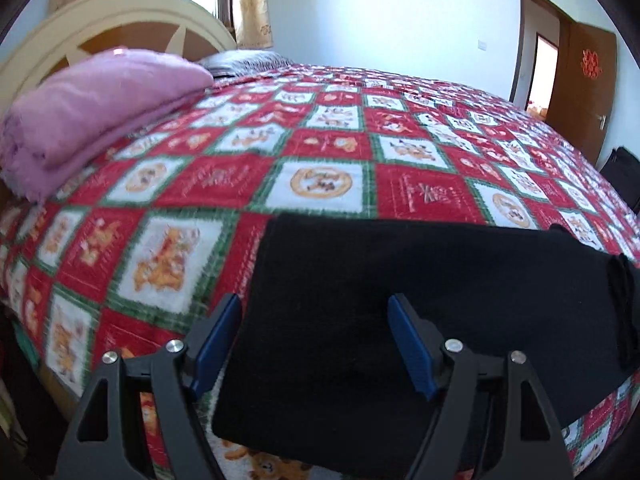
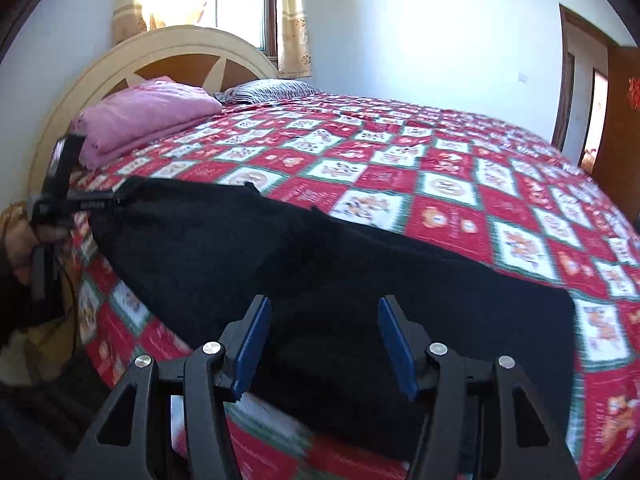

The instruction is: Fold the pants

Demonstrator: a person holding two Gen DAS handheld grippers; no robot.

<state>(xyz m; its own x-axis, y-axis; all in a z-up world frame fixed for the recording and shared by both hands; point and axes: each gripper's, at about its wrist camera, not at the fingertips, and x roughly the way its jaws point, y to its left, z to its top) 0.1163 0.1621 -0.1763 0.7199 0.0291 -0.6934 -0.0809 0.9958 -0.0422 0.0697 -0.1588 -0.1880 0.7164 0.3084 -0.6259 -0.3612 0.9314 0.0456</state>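
Black pants (image 1: pixel 420 300) lie flat near the edge of the quilt-covered bed (image 1: pixel 328 152), under both spread claws.

Left gripper (image 1: pixel 316 340): jaws apart, nothing pinched — the pants' end sits just beyond and between its blue pads. Right gripper (image 2: pixel 320 340): jaws also parted over the dark cloth, not pressing it. The right view alone shows the left gripper from outside, at the pants' far-left end, with a hand (image 2: pixel 24 248) on it; the left view alone shows a folded cloth ridge at the right.

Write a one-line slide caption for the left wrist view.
Open left gripper poised over black pants laid on a red patchwork bedspread, pink blanket behind.
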